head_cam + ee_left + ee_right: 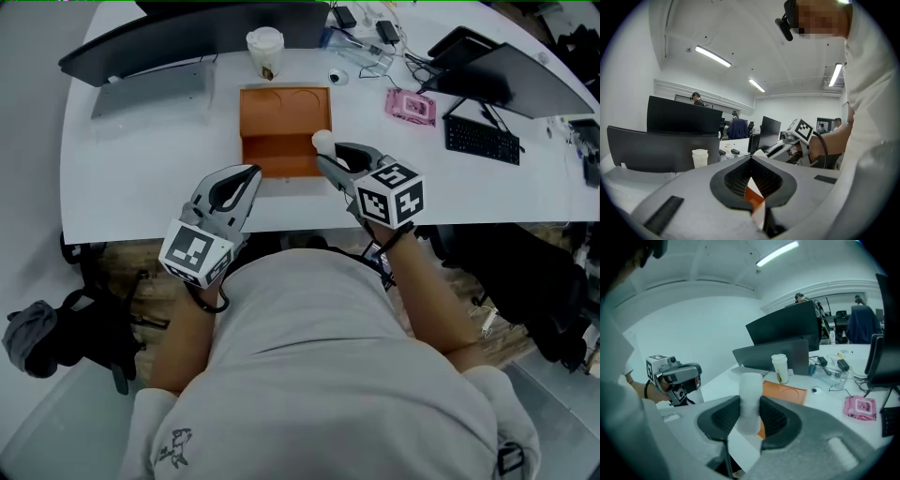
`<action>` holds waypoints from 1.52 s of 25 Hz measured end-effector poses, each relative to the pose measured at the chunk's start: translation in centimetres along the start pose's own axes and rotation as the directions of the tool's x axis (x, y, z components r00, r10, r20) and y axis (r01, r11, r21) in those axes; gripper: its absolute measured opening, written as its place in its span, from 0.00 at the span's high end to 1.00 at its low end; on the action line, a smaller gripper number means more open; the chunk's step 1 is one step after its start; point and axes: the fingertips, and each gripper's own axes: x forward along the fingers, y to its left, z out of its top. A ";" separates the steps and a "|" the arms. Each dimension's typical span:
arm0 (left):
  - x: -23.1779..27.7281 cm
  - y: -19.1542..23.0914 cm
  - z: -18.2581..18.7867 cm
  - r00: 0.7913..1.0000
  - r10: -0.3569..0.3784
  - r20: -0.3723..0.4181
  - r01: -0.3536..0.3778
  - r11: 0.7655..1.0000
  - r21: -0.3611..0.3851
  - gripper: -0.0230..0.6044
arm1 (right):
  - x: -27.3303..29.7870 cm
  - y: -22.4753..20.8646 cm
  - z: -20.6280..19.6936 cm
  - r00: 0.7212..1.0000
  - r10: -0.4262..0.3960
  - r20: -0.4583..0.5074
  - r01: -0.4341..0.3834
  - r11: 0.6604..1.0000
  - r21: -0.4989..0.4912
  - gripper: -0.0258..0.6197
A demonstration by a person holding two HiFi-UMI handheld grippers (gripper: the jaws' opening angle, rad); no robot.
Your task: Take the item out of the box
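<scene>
An open orange box [284, 127] lies on the white desk [141, 178], its lid folded back. My right gripper [327, 153] is shut on a white cylindrical item [322, 141], held upright just above the box's front right corner. In the right gripper view the white item [750, 404] stands between the dark pads, with the orange box [785, 393] behind it. My left gripper [246, 176] hovers at the desk's front edge, left of the box's front, jaws together and holding nothing. A sliver of the box [752, 194] shows past its tips.
A paper cup [264, 52] stands behind the box. A pink packet [410, 106], a keyboard [481, 139] and a dark laptop [506, 75] lie at the right. A grey laptop [150, 89] sits at the back left. Cables and small devices [361, 42] crowd the back edge.
</scene>
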 end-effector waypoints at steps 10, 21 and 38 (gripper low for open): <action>1.1 -6.0 -0.7 0.999 0.038 0.011 -0.038 0.999 0.003 0.97 | -5.9 -0.4 -1.7 0.997 0.044 0.069 -0.037 0.994 -0.100 0.75; 1.3 -10.9 -1.6 0.997 0.077 0.021 -0.077 0.997 0.022 0.97 | -10.8 0.0 -3.9 0.986 0.102 0.131 -0.087 0.989 -0.120 0.76; -0.5 -17.8 -3.1 0.990 0.134 -0.048 -0.136 0.990 -0.044 0.97 | -18.5 1.9 -6.7 0.968 0.202 0.151 -0.160 0.954 -0.255 0.76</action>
